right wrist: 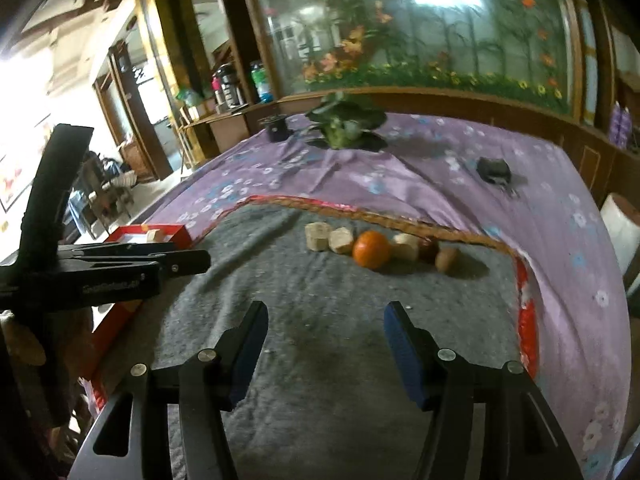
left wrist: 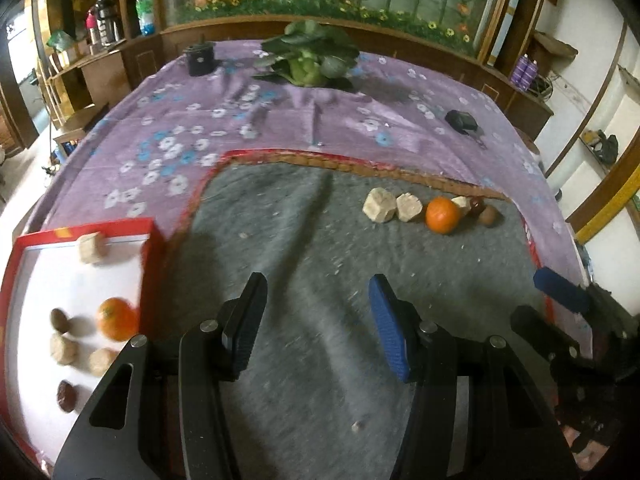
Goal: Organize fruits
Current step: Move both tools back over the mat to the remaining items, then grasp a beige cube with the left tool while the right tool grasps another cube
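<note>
Far left, red-rimmed tray [left wrist: 150, 240] with white floor, sitting at the edge of the grey mat [left wrist: 304, 280]. In it: a pale chunk [left wrist: 91, 246] near the far rim, an orange [left wrist: 117, 318] by the right wall, a brown kiwi [left wrist: 60, 321], two more pale chunks [left wrist: 63, 349] nearer, a dark red date [left wrist: 66, 396] nearest. Left gripper [left wrist: 318, 320] hangs over bare mat, jaws about half apart, nothing between them. Right of centre on the mat, a loose row of fruit with its long axis running left to right, tilting slightly nearer at the right end: two pale chunks [right wrist: 318, 235], a second orange [right wrist: 371, 249], another pale chunk [right wrist: 406, 245], a dark red fruit [right wrist: 428, 249], a second kiwi [right wrist: 446, 259]. Right gripper [right wrist: 326, 336] points toward that row, well short of it, jaws apart and empty. Beyond, purple floral cloth [left wrist: 240, 120] with leafy greens [left wrist: 310, 56].
</note>
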`<state>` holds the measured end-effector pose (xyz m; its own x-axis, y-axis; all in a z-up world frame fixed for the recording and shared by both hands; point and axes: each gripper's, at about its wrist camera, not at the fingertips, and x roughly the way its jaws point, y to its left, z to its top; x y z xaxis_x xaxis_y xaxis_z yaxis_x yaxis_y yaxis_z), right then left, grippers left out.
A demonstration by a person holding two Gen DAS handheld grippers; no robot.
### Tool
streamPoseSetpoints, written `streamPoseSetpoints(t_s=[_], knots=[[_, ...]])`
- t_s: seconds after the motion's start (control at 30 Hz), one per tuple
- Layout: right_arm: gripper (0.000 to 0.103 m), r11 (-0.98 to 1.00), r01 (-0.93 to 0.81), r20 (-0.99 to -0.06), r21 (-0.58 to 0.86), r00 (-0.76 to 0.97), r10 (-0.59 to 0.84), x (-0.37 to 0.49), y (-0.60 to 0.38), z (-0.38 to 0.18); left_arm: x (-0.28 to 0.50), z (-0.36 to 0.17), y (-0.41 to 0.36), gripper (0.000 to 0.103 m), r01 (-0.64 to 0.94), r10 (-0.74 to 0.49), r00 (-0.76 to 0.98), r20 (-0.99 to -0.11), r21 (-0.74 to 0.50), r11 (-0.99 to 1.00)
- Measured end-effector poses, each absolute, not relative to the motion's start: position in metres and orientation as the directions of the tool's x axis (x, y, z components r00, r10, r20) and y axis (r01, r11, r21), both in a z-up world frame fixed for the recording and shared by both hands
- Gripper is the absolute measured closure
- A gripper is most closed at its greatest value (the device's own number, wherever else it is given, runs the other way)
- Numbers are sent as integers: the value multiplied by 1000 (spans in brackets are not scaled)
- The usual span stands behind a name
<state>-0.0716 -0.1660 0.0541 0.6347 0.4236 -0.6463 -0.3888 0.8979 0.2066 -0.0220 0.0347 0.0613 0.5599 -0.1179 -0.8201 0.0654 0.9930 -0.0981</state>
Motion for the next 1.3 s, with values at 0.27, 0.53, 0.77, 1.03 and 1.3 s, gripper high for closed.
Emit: streamPoseSetpoints(t_s=[0.27, 0.53, 0.77, 1.03, 1.3], knots=[[44, 901, -374, -657, 219, 626, 419, -64, -182, 46, 15, 44, 4, 50, 197, -175, 513, -840, -83, 977], [44, 899, -368, -662, 237, 616, 427, -53, -191, 42, 54, 28, -13, 50, 323, -213, 445, -870, -66, 944], [44, 899, -367, -676, 238, 603, 424, -41, -190, 39, 75, 13, -24, 50, 419, -213, 406, -888, -26, 908], [44, 896, -376, -684, 235, 592, 427, -35, -188, 39, 73, 14, -27, 76, 452, -214, 424, -880, 1, 892], [44, 856, -502, -693, 124, 573, 437, -11, -149, 52, 49, 29, 0, 76, 331, -159, 467, -870, 5, 944]])
